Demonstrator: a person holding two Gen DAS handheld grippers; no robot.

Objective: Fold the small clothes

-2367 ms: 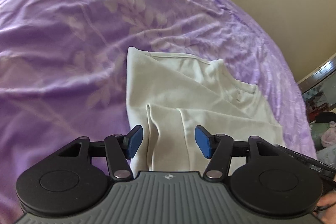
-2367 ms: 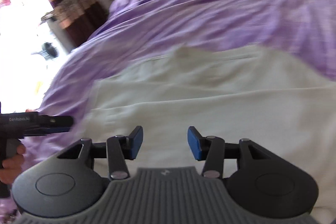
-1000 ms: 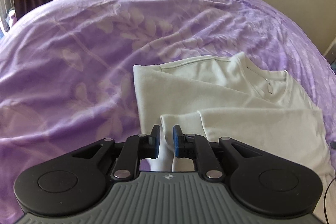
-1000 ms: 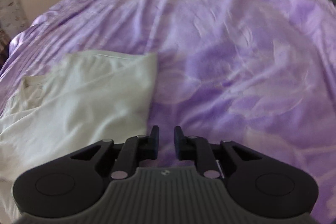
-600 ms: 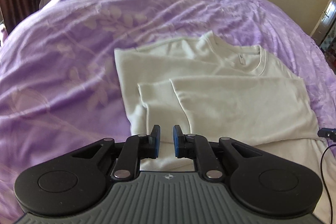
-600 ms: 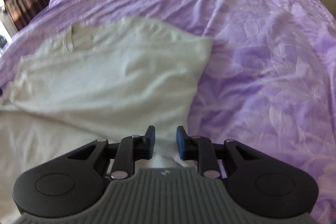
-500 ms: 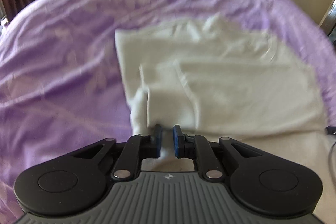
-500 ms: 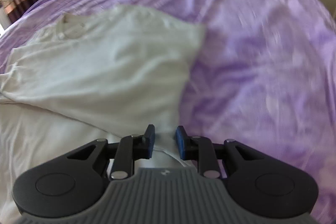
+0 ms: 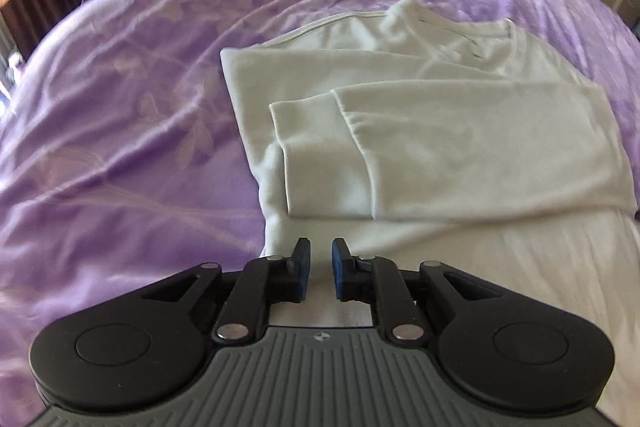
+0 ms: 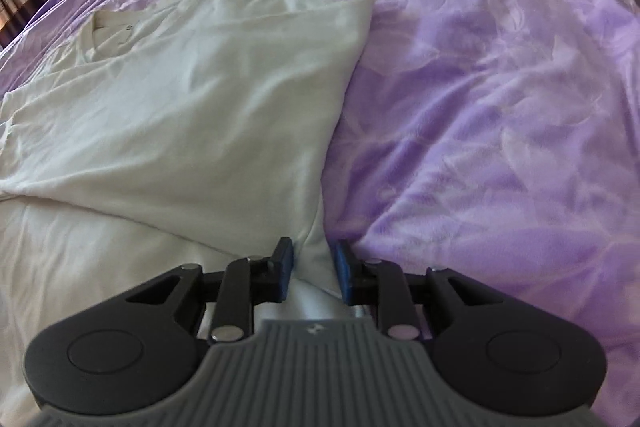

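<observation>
Both claws sit low at the shirt's near hem. The left claw (image 9: 320, 269) is clenched on the white shirt (image 9: 420, 131), centre frame on the purple bedspread (image 9: 120, 107). The right claw (image 10: 314, 273) likewise pinches the shirt's (image 10: 180, 115) lower corner.

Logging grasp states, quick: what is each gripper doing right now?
Left gripper: jaws nearly shut on the white shirt hem.
Right gripper: jaws shut on the shirt's right edge.

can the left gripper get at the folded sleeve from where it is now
Probably yes. The left gripper sits at the shirt's near hem, and the folded sleeve lies straight ahead on top, with nothing between. Its jaws are nearly shut, so they would need to open first.
</observation>
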